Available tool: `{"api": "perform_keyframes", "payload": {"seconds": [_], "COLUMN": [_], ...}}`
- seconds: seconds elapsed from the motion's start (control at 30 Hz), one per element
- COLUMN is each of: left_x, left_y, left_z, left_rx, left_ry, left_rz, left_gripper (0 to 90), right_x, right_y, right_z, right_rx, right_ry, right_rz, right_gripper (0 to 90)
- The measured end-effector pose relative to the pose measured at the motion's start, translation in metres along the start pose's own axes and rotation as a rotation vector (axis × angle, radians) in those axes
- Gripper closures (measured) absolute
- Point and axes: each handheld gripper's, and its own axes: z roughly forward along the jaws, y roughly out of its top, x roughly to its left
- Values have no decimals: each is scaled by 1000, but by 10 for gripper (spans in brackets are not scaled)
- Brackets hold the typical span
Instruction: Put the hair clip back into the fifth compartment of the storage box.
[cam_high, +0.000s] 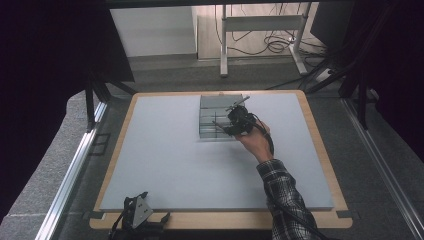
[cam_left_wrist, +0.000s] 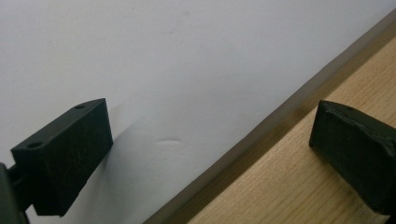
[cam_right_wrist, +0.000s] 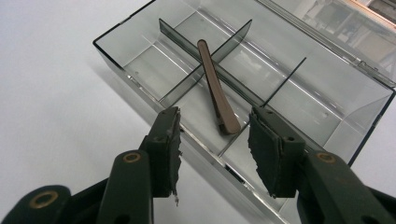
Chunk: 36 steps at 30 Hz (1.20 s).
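Observation:
A clear grey compartment box (cam_high: 212, 112) stands open on the white mat, toward the far middle. A slim brown stick (cam_right_wrist: 212, 74) lies slanted across the box's (cam_right_wrist: 140, 63) inner dividers, its near end resting low in a front compartment. My right gripper (cam_high: 225, 126) hovers over the box's near right side, held by a hand in a plaid sleeve. In the right gripper view its jaws (cam_right_wrist: 215, 114) stand apart on either side of the stick's near end, touching nothing. My left gripper (cam_high: 152, 207) lies at the table's front edge, its jaws (cam_left_wrist: 210, 112) wide apart and empty.
The white mat (cam_high: 200, 170) covers a wooden tabletop whose border (cam_left_wrist: 289, 186) shows along the front edge. Metal rails (cam_high: 75, 165) flank the table. A desk frame with cables (cam_high: 265, 35) stands on the floor beyond.

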Motion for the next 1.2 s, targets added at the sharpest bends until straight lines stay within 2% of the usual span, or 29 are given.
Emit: {"api": "perform_keyframes", "payload": {"seconds": [0.43,1.2], "left_x": [0,0], "left_y": [0,0], "left_z": [0,0], "left_rx": [0,-2], "left_ry": [0,0], "left_rz": [0,-3], "left_gripper": [0,0], "right_x": [5,10], "right_y": [-5,-16], "right_z": [-5,-15], "right_rx": [-6,-23], "right_ry": [8,19], "right_rz": [-14,-22], "right_gripper": [479,329]}}
